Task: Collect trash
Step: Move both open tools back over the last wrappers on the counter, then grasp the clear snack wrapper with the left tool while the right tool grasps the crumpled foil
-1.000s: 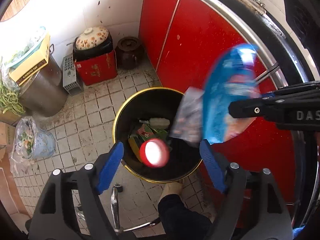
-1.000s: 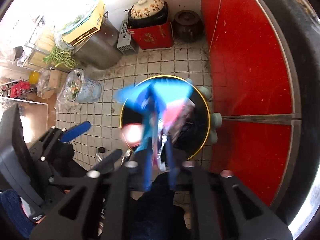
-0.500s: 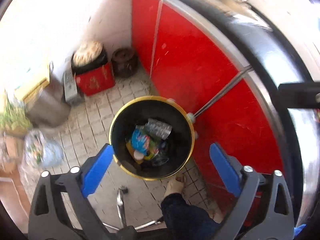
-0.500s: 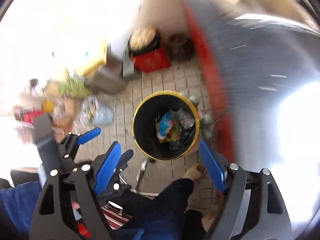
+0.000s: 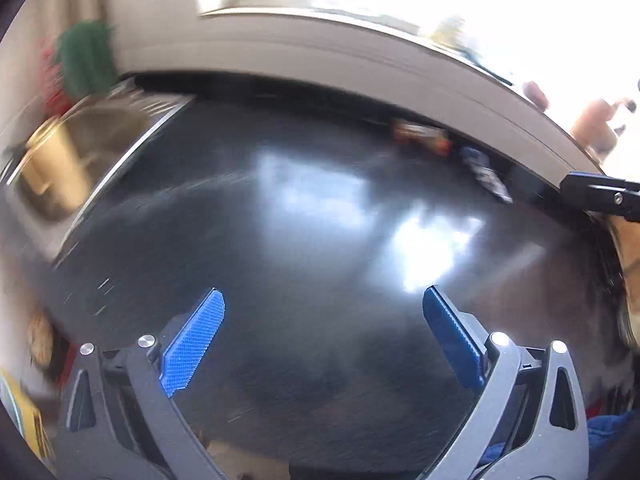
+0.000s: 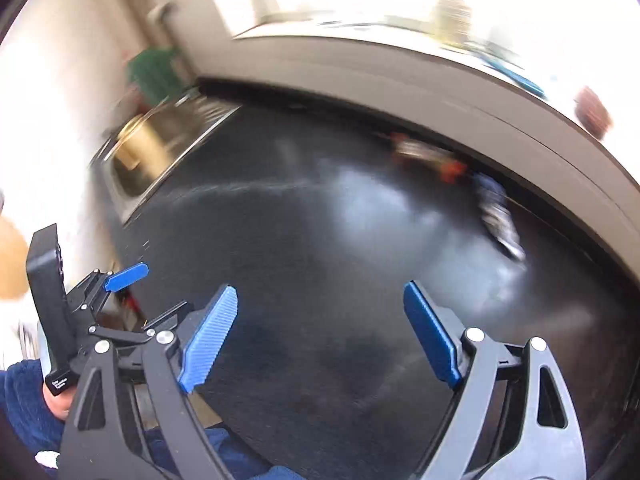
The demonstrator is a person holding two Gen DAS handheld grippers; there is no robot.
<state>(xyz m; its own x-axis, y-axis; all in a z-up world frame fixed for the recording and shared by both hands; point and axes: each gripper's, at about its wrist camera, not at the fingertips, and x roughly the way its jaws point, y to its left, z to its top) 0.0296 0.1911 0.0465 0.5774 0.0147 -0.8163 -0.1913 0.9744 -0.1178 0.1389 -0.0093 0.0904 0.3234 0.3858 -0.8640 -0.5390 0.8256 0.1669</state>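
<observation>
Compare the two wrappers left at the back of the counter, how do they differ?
The orange wrapper is orange-red and lies further left; the blue wrapper is blue and silver, lies right of it and stretches longer. Both are blurred, lying on the black counter near the back wall.

A glossy black countertop (image 5: 320,240) fills both views, streaked with window glare. At its left end sits a steel sink (image 6: 168,152) with a brass-coloured pot (image 5: 56,168) in it. Something green (image 5: 86,56) hangs against the pale wall (image 6: 60,100) behind (too blurred to name). A light backsplash ledge (image 5: 360,56) curves along the counter's far edge.
</observation>
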